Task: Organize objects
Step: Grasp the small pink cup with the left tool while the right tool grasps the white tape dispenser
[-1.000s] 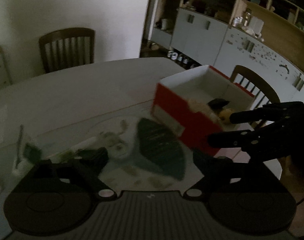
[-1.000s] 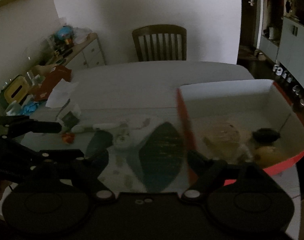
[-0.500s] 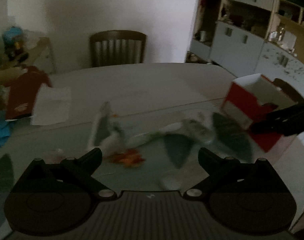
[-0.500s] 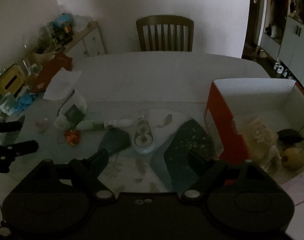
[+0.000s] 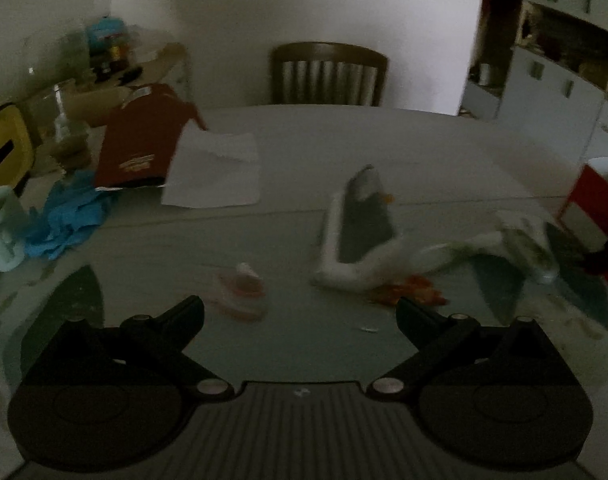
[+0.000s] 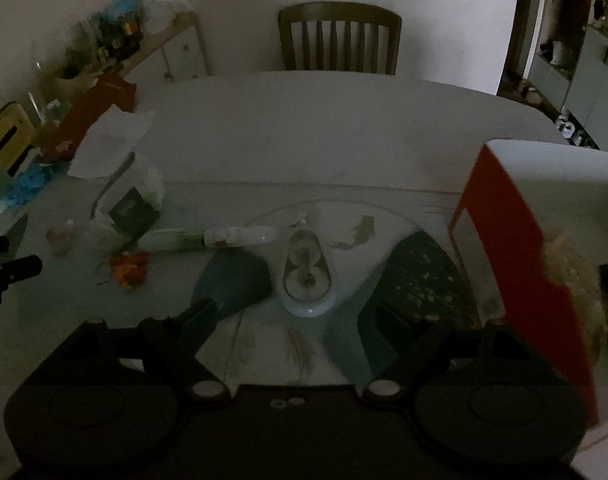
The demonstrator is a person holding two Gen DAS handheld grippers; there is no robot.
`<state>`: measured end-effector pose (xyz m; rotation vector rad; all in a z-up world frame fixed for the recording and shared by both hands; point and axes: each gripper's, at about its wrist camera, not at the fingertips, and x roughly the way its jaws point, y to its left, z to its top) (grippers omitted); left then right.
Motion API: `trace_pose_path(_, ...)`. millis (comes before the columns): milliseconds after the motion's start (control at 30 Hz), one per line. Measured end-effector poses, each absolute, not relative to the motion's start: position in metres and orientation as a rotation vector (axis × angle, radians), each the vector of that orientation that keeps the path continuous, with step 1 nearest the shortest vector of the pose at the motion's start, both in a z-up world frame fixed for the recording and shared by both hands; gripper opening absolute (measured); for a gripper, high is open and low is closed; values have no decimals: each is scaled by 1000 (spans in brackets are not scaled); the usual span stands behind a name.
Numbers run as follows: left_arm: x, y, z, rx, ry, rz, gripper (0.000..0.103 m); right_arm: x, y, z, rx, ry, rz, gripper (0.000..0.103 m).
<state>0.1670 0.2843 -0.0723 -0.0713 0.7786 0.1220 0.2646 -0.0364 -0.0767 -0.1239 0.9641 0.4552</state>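
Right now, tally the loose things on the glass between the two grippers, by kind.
Pouch: 1
Tube: 1
Oval case: 1
Orange scrap: 1
Small pink thing: 1
Total: 5

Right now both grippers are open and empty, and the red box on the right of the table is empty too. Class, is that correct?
Not quite. The red box is not empty: the right wrist view shows a pale fuzzy item and other things inside. The left gripper and right gripper are indeed open and empty.
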Motion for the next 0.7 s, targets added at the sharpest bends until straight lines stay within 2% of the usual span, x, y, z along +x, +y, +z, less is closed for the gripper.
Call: trace_pose_path(700,206,314,-123,-41,831,220,102,312,-1,-132,-239,1048,453,84)
